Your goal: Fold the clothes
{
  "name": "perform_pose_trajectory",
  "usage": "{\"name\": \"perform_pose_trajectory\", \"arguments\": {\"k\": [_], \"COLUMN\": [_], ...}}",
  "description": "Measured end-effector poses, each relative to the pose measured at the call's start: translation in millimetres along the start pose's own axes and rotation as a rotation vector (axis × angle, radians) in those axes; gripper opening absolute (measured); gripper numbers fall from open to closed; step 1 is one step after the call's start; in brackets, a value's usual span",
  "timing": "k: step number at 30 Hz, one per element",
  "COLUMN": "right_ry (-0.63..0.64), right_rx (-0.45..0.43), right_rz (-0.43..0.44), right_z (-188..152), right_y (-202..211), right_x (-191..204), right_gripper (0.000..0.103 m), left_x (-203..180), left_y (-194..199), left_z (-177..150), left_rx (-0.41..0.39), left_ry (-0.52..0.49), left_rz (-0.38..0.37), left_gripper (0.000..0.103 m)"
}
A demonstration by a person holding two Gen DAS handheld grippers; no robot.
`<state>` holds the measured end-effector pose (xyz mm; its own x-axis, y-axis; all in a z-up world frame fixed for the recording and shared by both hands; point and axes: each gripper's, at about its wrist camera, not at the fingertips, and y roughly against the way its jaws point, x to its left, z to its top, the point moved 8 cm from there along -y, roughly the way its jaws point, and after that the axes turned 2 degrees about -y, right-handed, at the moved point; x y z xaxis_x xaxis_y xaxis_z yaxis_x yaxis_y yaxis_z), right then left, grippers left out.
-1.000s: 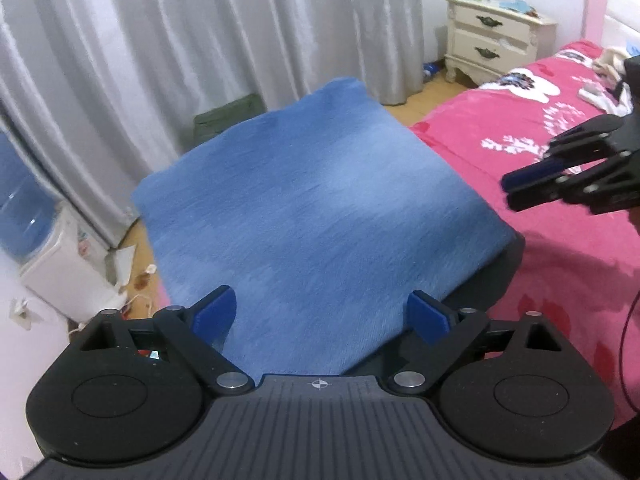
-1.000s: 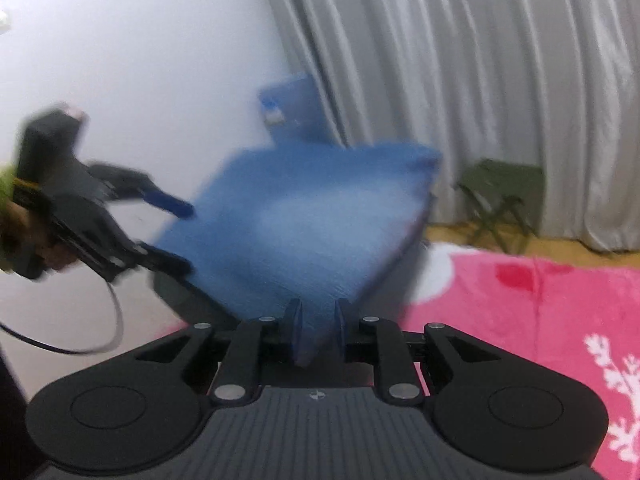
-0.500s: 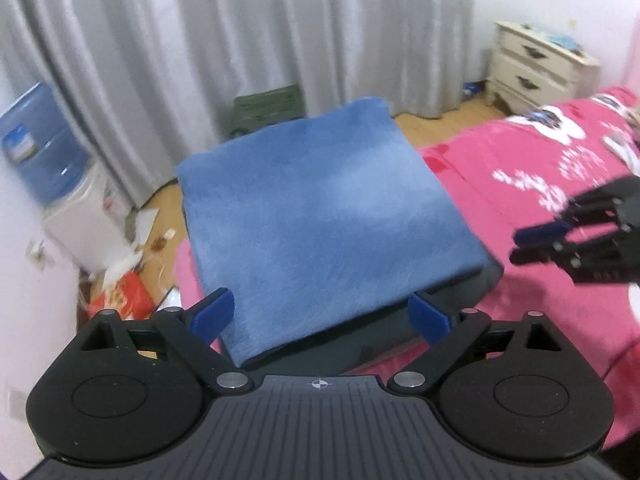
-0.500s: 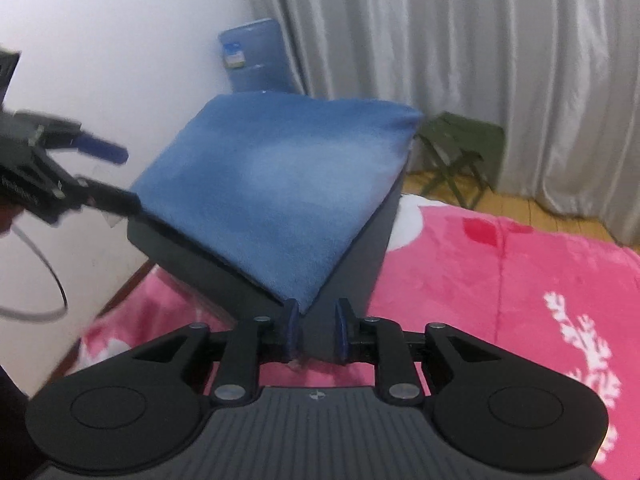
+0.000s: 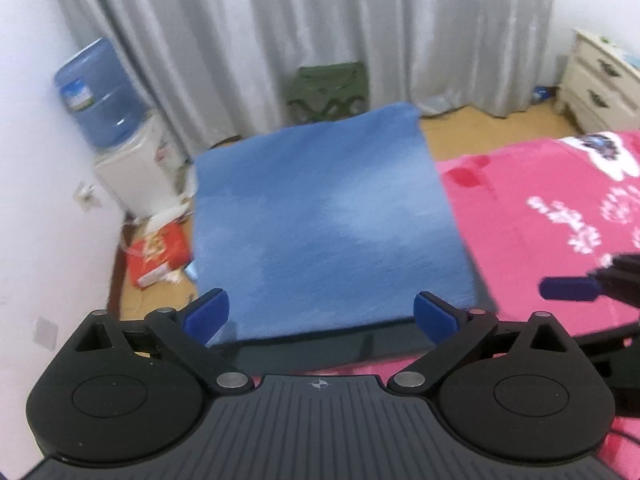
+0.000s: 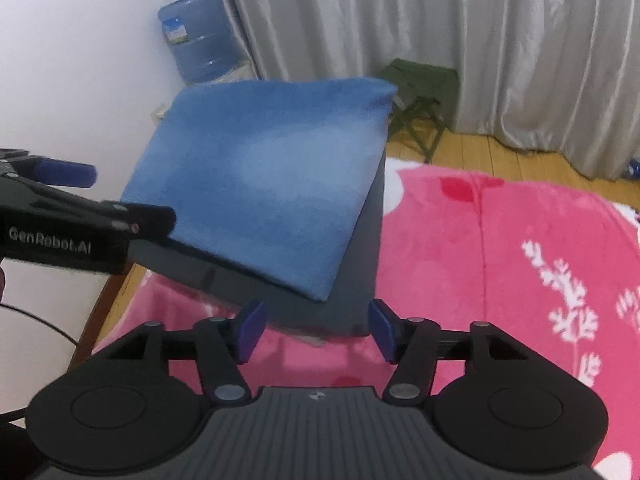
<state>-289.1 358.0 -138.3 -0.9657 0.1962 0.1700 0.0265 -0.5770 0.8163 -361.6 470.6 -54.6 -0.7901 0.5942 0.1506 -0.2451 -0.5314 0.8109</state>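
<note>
Blue garment (image 5: 328,220): lying as a flat, squared-off fold on top of a dark folded layer (image 6: 360,248), just ahead of both tongs, at the corner of the pink bedspread (image 5: 540,208).
Left tongs (image 5: 320,312): hovering spread wide, gripping nothing; near edge of the fold sitting between and just beyond the fingertips.
Right tongs (image 6: 316,328): also standing released, empty; the near corner of the blue fold pointing at the gap between the tips.
Stage: reading as a finished fold; equally fitting a pause ahead of one more fold. Pictures are not settling which.
Risk, slide: stack is sitting close to the bed's edge, with floor and clutter (image 5: 158,256) beyond it on the left tongs' side; a nudge could be tipping it off.
Risk, snag: open tips passing low could be catching the fleecy edge and dragging the top layer askew.
Risk, collision: the tongs are working near each other over one corner; they could be knocking together.
Image quality: both views slightly blurred; edge detail uncertain.
</note>
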Motion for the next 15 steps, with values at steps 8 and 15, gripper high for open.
{"name": "perform_pose_trajectory", "arguments": {"k": [8, 15], "right_ry": [-0.009, 0.016], "right_rx": [-0.004, -0.001], "right_rz": [-0.056, -0.086], "right_z": [-3.3, -0.9], "right_y": [-7.8, -10.4], "right_x": [12.9, 20.3], "right_gripper": [0.070, 0.071], "left_x": [29.7, 36.8], "left_y": [-4.1, -7.2], "left_z": [-6.0, -6.9], "left_rx": [0.036, 0.066], "left_ry": [0.079, 0.103], "left_rz": [0.094, 0.097], "left_gripper": [0.100, 0.100]}}
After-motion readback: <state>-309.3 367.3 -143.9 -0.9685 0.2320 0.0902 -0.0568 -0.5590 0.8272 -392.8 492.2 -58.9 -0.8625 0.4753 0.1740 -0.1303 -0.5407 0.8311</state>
